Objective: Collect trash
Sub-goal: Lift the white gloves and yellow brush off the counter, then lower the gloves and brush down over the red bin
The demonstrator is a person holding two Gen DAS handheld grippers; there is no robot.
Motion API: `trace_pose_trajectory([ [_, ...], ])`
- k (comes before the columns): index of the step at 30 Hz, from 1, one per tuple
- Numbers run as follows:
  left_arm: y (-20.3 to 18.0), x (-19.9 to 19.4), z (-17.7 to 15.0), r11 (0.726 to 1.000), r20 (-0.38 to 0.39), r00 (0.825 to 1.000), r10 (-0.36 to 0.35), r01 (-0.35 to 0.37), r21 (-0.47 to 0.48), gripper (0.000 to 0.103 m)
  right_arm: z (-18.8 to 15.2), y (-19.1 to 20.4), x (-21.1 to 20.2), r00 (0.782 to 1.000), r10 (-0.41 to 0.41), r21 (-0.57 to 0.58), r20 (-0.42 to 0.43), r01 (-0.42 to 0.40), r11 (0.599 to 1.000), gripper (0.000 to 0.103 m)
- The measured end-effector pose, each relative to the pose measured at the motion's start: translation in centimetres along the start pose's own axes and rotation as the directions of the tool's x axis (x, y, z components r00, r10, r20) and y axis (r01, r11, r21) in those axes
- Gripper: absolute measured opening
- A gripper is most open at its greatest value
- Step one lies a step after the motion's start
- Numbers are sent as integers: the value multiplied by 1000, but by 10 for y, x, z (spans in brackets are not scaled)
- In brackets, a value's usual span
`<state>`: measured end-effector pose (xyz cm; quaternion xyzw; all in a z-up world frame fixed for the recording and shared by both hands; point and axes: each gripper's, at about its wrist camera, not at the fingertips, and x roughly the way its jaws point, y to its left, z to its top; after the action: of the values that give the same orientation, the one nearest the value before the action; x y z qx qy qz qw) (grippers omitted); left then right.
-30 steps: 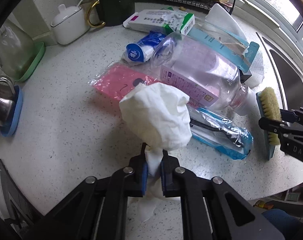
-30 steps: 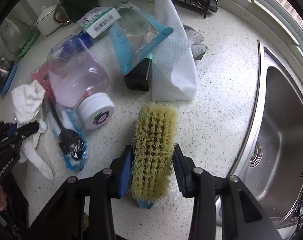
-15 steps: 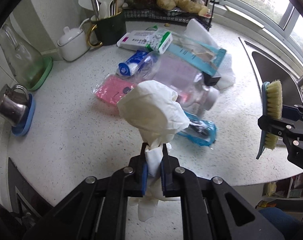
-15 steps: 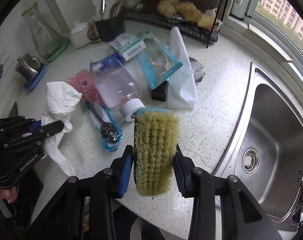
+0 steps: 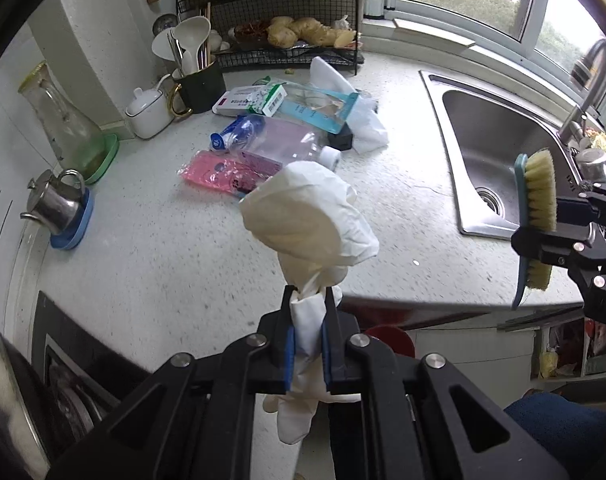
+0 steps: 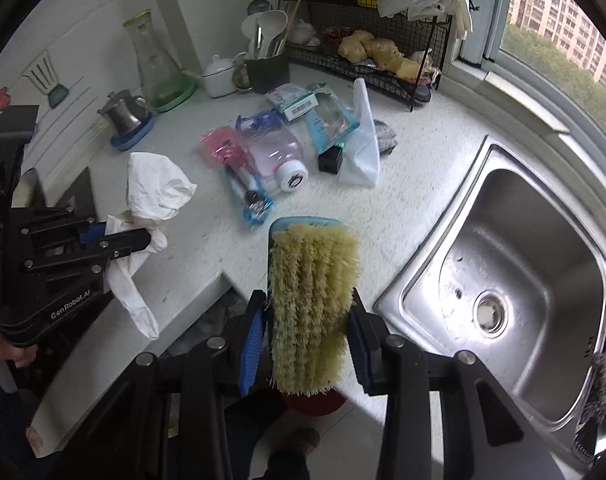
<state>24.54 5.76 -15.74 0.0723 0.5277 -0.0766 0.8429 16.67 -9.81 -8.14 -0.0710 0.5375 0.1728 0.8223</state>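
Two black grippers are raised above a speckled, pale stone countertop (image 5: 151,248) that curves round a kitchen corner. At the right, a rectangular stainless-steel sink (image 6: 515,264) with rounded corners and a round drain is set into the top. At the far edge stands a black wire rack (image 6: 383,60) holding knobbly ginger roots.

On the far left, a clear conical glass carafe (image 5: 65,124) stands on a green tray, with a small steel pot (image 5: 55,204) on a blue coaster nearer to it. A dark mug of utensils (image 5: 199,80) and a white lidded ceramic pot (image 5: 149,110) stand just beside each other against the wall.

Mid-counter lies a loose cluster of trash: a clear plastic jar (image 6: 271,152) with a white lid on its side, a pink crinkled packet (image 6: 221,146) touching it on the left, a teal card package (image 6: 329,120), a folded white cloth (image 6: 363,148), and a white-and-green box (image 5: 251,98).

The right gripper (image 6: 309,336) clamps a scrub brush (image 6: 311,296) across its width; stiff straw-yellow bristles face the camera and a teal plastic back shows at the top. It hangs over the near counter edge.

The left gripper (image 5: 308,332), its blue-padded jaws pressed together, pinches the twisted neck of a crumpled white tissue wad (image 5: 307,220); the bulbous, creased head stands above the jaws and a limp tail hangs below, clear of the countertop.
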Motion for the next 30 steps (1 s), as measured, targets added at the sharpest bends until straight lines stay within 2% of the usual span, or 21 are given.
trace_pose_trajectory([
  [4,-28,-22,-27,1000,3,1000,-6,6,7,9,-26,2,-12,1000,9,-37,12,-8,999,36],
  [7,-53,-33,-51,999,-9,1000,-19,20,29,9,-52,3,-17,999,48,-55,-2,-48,997,36],
  [14,-92,-25,-101,998,-88,995,-54,58,39,9,-106,1,-8,996,70,-91,-52,-75,993,36],
  [21,-115,17,-132,992,-203,974,-98,112,59,9,-139,-5,22,988,80,-50,-135,-88,995,36],
  [26,-123,71,-151,985,-265,955,-134,157,70,9,-156,-11,69,980,96,-28,-174,-102,994,36],
  [30,-127,126,-170,977,-310,939,-151,190,98,9,-172,-14,114,978,95,-66,-187,-109,992,36],
])
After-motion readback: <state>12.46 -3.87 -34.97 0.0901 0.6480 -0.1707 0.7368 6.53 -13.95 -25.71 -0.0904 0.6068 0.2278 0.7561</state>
